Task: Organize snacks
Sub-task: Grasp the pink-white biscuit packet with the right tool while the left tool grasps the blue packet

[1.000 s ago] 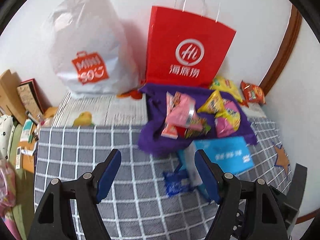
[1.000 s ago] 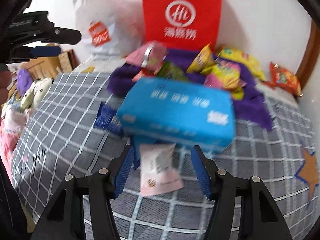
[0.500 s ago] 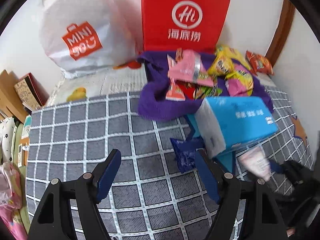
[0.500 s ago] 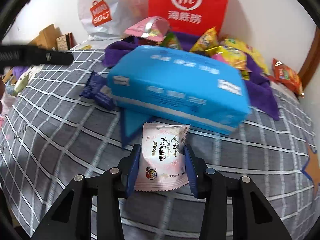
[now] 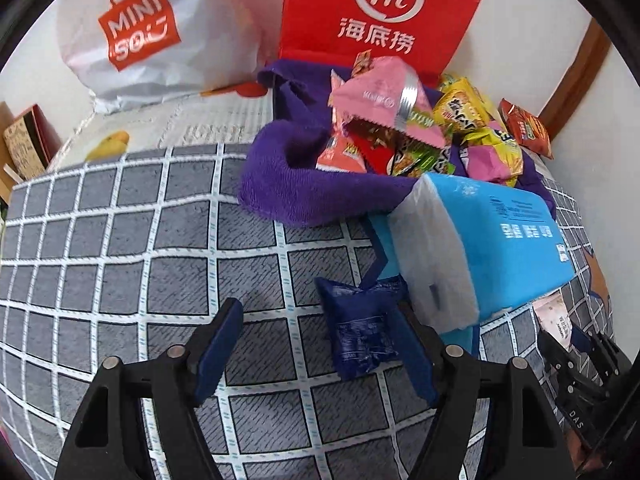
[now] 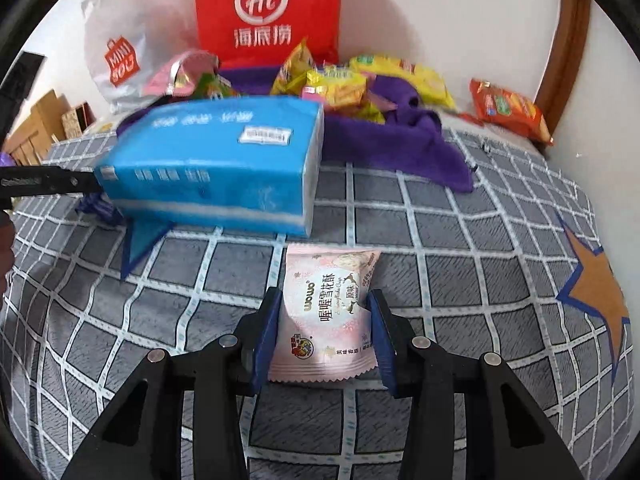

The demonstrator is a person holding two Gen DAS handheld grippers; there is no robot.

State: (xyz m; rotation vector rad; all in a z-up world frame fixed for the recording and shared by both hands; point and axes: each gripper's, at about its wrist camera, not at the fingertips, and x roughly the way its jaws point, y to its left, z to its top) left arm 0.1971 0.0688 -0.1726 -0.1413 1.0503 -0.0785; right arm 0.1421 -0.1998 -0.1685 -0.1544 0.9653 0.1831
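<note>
My right gripper (image 6: 324, 298) is shut on a pink snack packet (image 6: 326, 320), its blue pads pressing both sides just above the grey checked bedsheet (image 6: 460, 240). The left gripper (image 5: 314, 312) is open and low over the sheet, its jaws closing slightly. A dark blue snack packet (image 5: 360, 328) lies between them, close to the right finger and untouched. In the left wrist view the pink packet (image 5: 558, 320) and right gripper (image 5: 576, 364) show at the lower right. Several snacks (image 5: 392, 136) are piled on a purple towel (image 5: 288, 188).
A blue tissue pack (image 5: 480, 248) lies just beyond both grippers. A red paper bag (image 5: 384, 16) and a white plastic bag (image 5: 140, 32) stand against the wall. An orange packet (image 6: 508, 110) lies at the far right. Cardboard boxes (image 6: 40, 128) sit left of the bed.
The right gripper has shut on the pink packet and shifted so the tissue pack sits further left. The left gripper came down toward the sheet, over the dark blue packet.
</note>
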